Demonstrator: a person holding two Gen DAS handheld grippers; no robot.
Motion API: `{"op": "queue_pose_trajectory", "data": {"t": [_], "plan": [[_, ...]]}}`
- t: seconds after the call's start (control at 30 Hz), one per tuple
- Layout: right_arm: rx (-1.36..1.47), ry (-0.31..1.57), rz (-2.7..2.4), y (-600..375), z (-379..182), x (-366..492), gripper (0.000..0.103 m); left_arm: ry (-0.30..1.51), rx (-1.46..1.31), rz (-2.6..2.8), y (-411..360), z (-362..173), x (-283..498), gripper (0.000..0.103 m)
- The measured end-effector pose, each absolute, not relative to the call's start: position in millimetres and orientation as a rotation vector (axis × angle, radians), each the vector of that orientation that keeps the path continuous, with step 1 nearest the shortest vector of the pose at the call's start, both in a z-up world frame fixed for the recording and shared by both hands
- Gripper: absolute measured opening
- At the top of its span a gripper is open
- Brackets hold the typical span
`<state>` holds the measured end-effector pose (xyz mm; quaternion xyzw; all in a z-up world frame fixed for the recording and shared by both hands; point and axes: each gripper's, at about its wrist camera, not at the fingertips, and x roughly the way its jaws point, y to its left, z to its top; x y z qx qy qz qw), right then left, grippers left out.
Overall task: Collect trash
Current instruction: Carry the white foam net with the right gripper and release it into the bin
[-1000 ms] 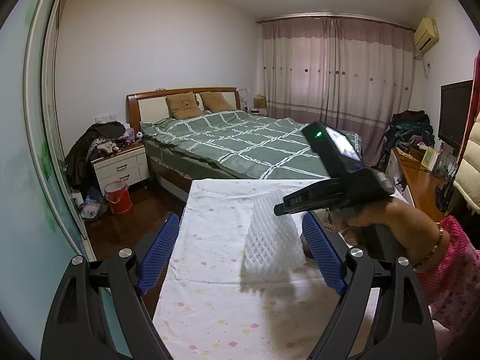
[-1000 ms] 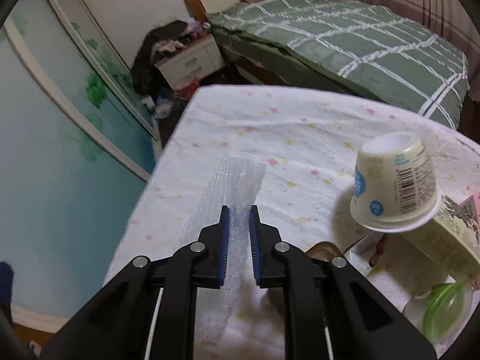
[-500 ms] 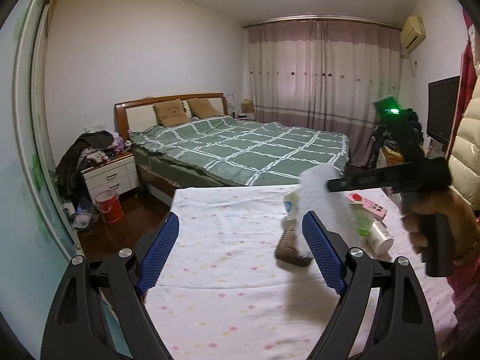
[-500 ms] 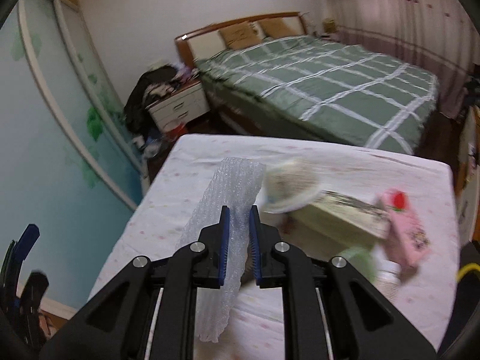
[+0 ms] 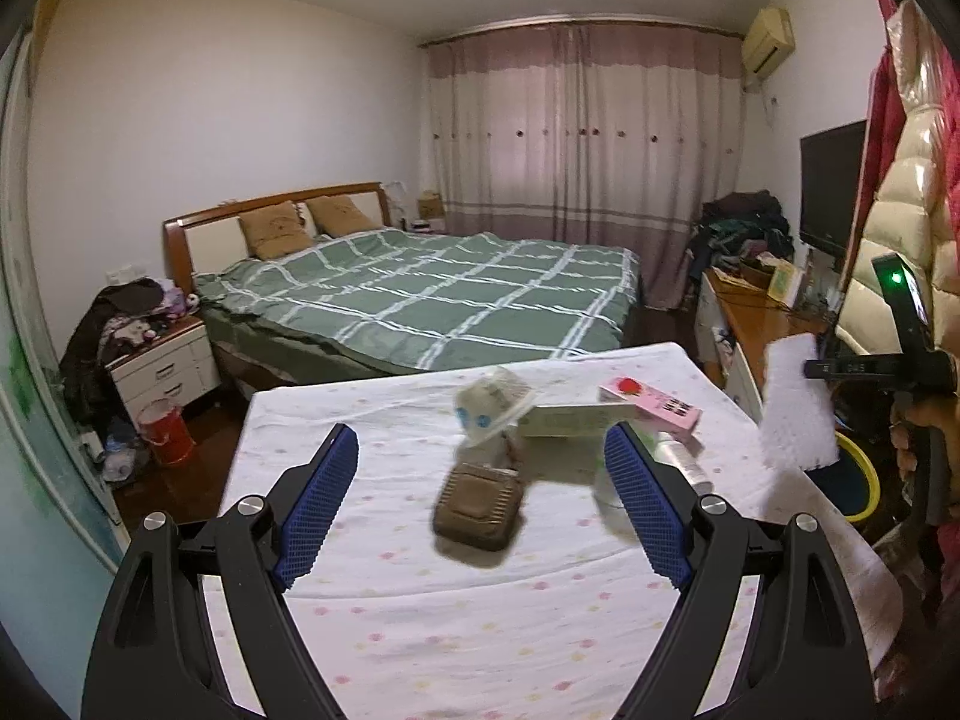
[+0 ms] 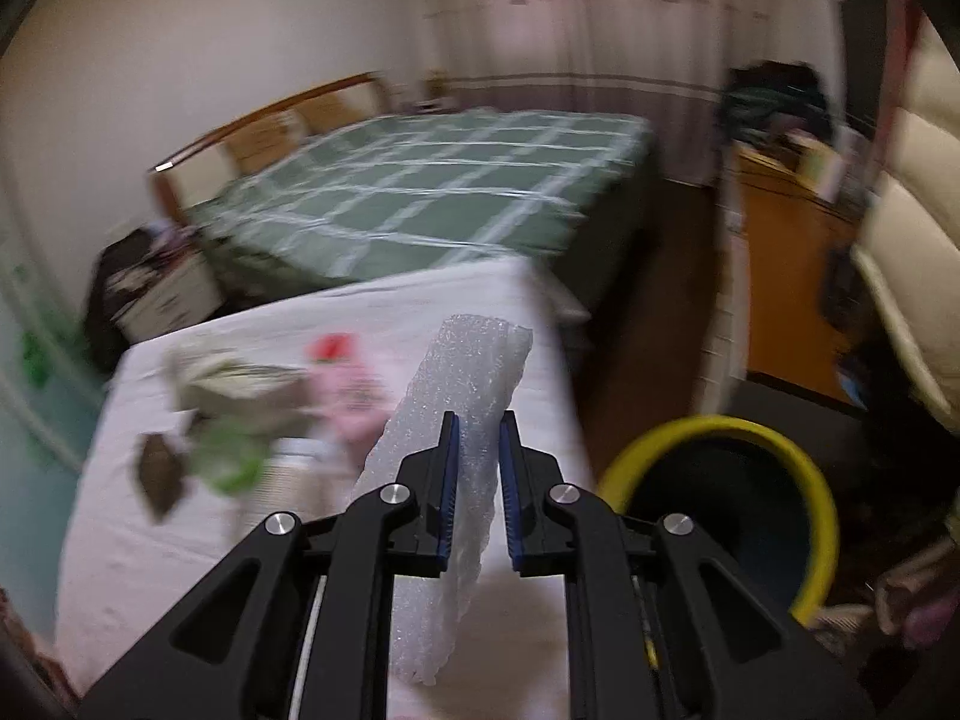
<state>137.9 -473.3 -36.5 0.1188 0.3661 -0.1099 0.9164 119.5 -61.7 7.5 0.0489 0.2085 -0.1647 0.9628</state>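
My right gripper (image 6: 477, 468) is shut on a strip of white bubble wrap (image 6: 462, 396), held past the table's right edge beside a yellow-rimmed trash bin (image 6: 774, 450) on the floor. In the left wrist view the same bubble wrap (image 5: 795, 414) hangs at the far right over the bin (image 5: 864, 480). My left gripper (image 5: 480, 492) is open above the table with nothing between its fingers. Beyond it lie a brown container (image 5: 480, 504), a tilted white cup (image 5: 492, 408), a flat pale box (image 5: 576, 420), a pink carton (image 5: 654, 402) and a white bottle (image 5: 684, 462).
The table (image 5: 420, 612) wears a white dotted cloth. A green checked bed (image 5: 432, 300) stands behind it, with a nightstand (image 5: 162, 366) and red bucket (image 5: 165, 432) at left. A wooden desk (image 5: 756, 318) and a black screen (image 5: 831, 186) line the right wall.
The right gripper carried the bubble wrap from the table's left part across to its right edge, near the bin. The left gripper swung right, bringing the trash pile into view.
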Motion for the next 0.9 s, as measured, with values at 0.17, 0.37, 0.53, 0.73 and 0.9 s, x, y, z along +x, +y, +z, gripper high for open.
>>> {"op": "queue_pose_trajectory", "data": {"t": [0.17, 0.37, 0.53, 0.73, 0.9], "plan": [[0.283, 0.774, -0.397, -544, -69, 112, 0.013, 0.447, 0.126, -0.374, -96, 1, 126, 0.083], [0.301, 0.823, -0.512, -588, -110, 100, 0.013, 0.459, 0.169, -0.409, -128, -4, 128, 0.083], [0.324, 0.861, -0.558, -610, -139, 97, 0.015, 0.476, 0.189, -0.427, -142, -8, 134, 0.083], [0.335, 0.883, -0.575, -619, -155, 92, 0.023, 0.494, 0.194, -0.431, -145, -16, 137, 0.083], [0.338, 0.885, -0.574, -613, -155, 91, 0.028, 0.501, 0.19, -0.427, -142, -20, 141, 0.083]]}}
